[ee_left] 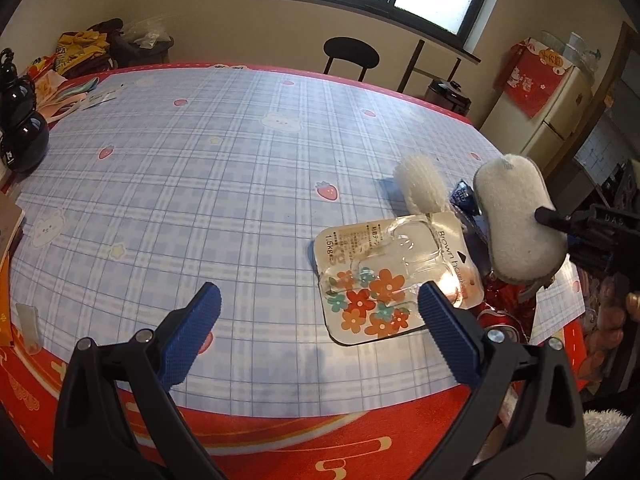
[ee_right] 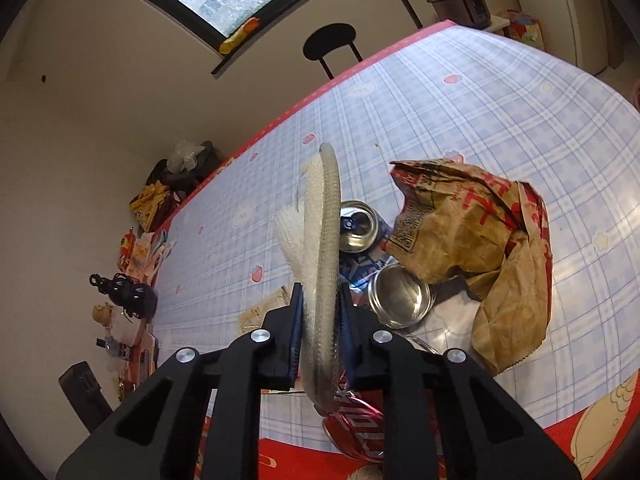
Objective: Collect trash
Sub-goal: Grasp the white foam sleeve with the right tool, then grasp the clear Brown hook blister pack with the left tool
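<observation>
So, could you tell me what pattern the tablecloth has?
Blue-and-white plaid tablecloth with strawberries and bears; left wrist view.

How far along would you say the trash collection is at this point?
Nothing looks binned yet. The right gripper holds a sponge; the left gripper is open. Left: hook package, brush, paper bag, cans.

Three cans (ee_right: 358, 226), one sponge (ee_right: 322, 264)
</observation>
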